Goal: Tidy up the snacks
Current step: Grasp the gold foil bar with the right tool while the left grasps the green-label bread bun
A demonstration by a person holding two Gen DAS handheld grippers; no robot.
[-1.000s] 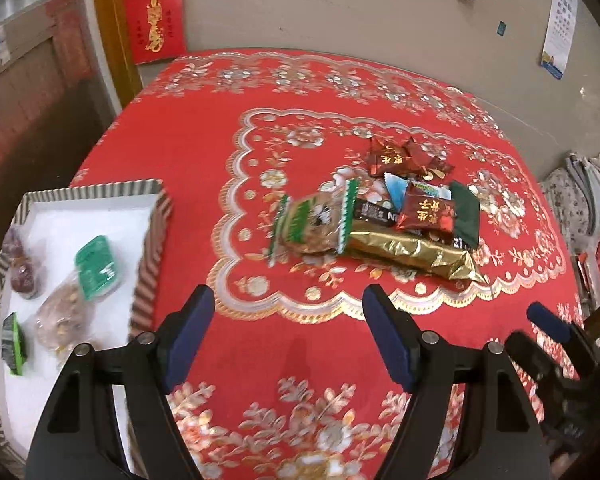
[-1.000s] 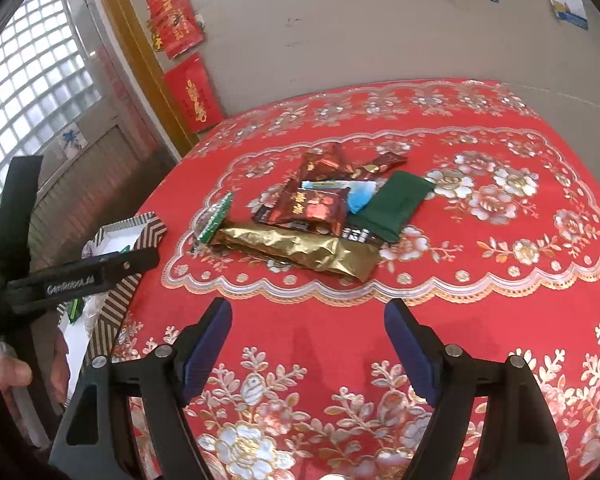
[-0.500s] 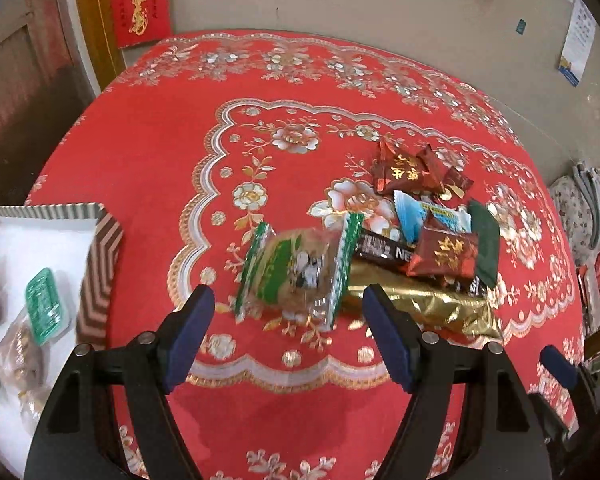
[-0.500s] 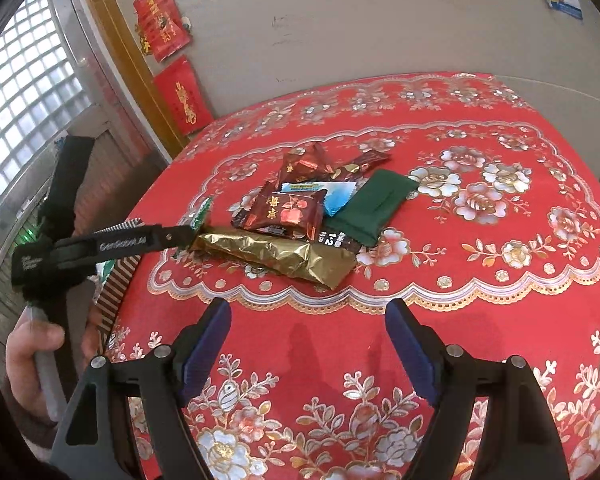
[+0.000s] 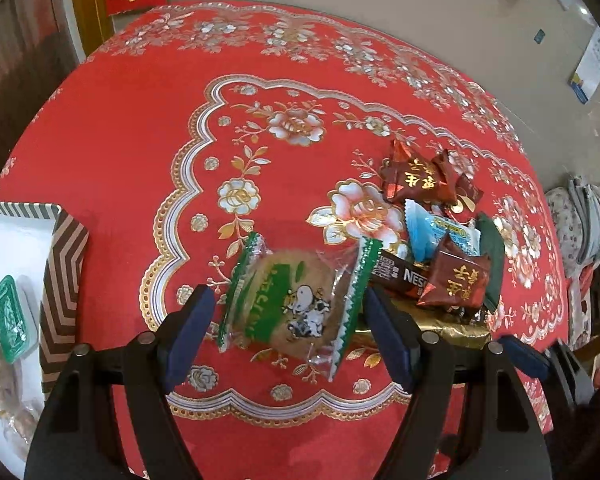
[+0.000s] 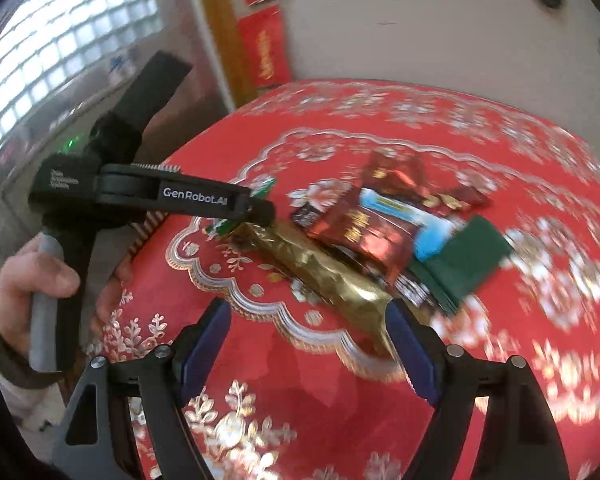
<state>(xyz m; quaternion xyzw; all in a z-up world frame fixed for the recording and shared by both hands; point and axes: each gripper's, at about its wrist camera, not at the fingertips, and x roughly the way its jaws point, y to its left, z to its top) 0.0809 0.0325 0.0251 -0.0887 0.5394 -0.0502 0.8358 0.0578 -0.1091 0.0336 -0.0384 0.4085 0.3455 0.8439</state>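
A pile of snacks lies on the red tablecloth (image 5: 140, 128). My left gripper (image 5: 288, 340) is open, its fingers either side of a green-and-clear cookie packet (image 5: 292, 300). Behind the packet lie a gold bar (image 5: 444, 328), a dark Nescafe stick (image 5: 400, 278), red candies (image 5: 456, 280), a blue sachet (image 5: 440, 232) and a dark green packet (image 5: 492, 256). My right gripper (image 6: 308, 344) is open, its fingers astride the near end of the gold bar (image 6: 332, 276). The left gripper's body (image 6: 188, 198) shows in the right wrist view.
A striped box (image 5: 62, 280) with a white inside sits at the table's left edge and holds a green sweet (image 5: 10, 318) and clear-wrapped snacks. A beige wall stands behind the table. Clothes lie on a chair (image 5: 580, 232) at the right.
Both grippers have moved forward to the pile. The left now straddles the cookie packet and the right straddles the gold bar's end. The box has slid towards the left edge of the view.
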